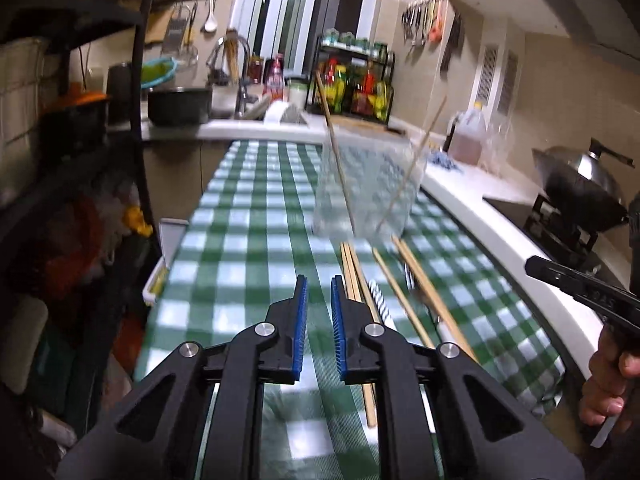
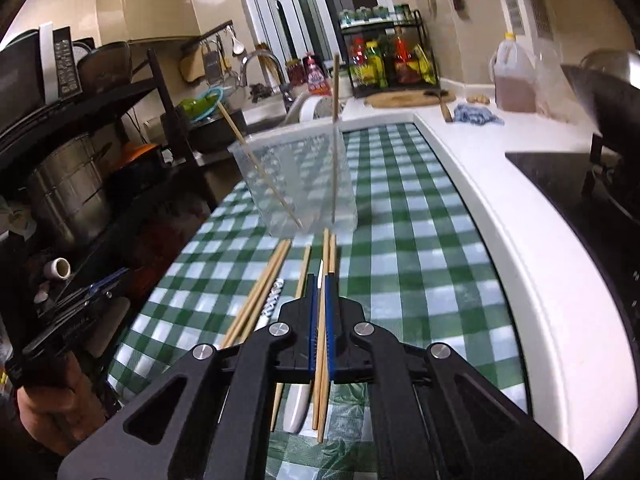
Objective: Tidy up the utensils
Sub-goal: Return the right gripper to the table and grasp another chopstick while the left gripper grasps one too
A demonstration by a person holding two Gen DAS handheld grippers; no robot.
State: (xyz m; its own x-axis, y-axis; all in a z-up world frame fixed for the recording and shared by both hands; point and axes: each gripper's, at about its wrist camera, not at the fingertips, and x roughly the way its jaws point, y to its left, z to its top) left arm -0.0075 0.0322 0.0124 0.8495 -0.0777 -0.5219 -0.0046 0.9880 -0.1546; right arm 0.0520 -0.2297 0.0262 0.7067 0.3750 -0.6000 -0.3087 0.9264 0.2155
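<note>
A clear plastic container stands on the green checked tablecloth with two chopsticks leaning in it. Several wooden chopsticks and a white spoon with a patterned handle lie on the cloth in front of it. My left gripper is open and empty, just left of the loose chopsticks. My right gripper is narrowly parted over a pair of chopsticks; whether it grips them is unclear.
The tablecloth covers a counter. A white counter edge and a stove with a wok lie to the right. A dark rack with pots stands left. A sink, spice rack and oil jug are at the back.
</note>
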